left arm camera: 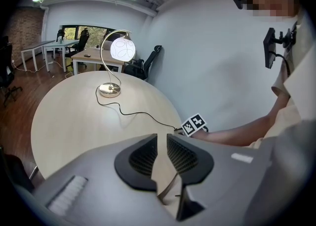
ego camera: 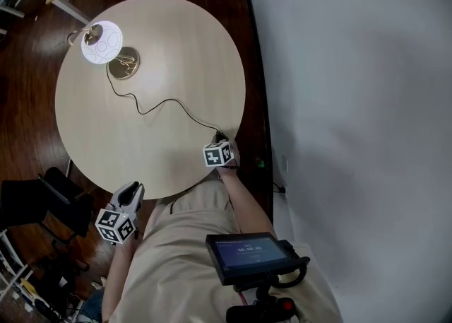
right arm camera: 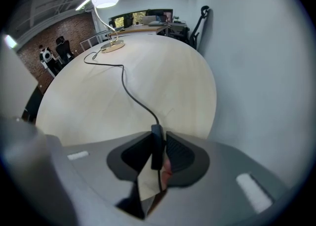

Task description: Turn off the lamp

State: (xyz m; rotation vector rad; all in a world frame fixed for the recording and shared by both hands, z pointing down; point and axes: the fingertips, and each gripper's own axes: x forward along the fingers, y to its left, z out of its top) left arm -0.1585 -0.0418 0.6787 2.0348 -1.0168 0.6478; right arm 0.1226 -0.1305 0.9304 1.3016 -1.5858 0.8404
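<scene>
Pale wood makes up the round table (ego camera: 162, 46), and the clock hours here are read on its top in the head view, with 12 at the far rim.

A black chair (ego camera: 42, 198) stands on the dark floor (ego camera: 28, 95) off the table's 8 o'clock side. Between 10 and 11 o'clock, close to the rim, stands the lamp (ego camera: 123, 63). Its brass base sits flat on the wood and its curved stem carries a white globe shade (ego camera: 101, 42) that glows brightly, so the lamp is lit.

Just off the rim, a little past 6 o'clock toward 7, the left gripper (ego camera: 133, 189) hangs over the floor beside the person's beige trousers (ego camera: 176, 265). In its own view the jaws stand slightly apart with a narrow slit between the ribbed pads (left arm camera: 145, 157). Only bare table shows through the slit, and they grip nothing.

A thin black cord (ego camera: 169, 101) leaves the lamp base and snakes across the middle of the table toward 4 o'clock. There the right gripper (ego camera: 221, 139) points steeply down at the table's edge. Its own view shows the cord's black inline switch (right arm camera: 157, 138) standing upright between the two pads, which are closed against its sides. The cord leads away from the top of the switch.

A small dark screen (ego camera: 248, 254) is mounted in front of the person. A plain grey-white wall (ego camera: 353, 102) fills the right of the view, beyond 3 o'clock.
</scene>
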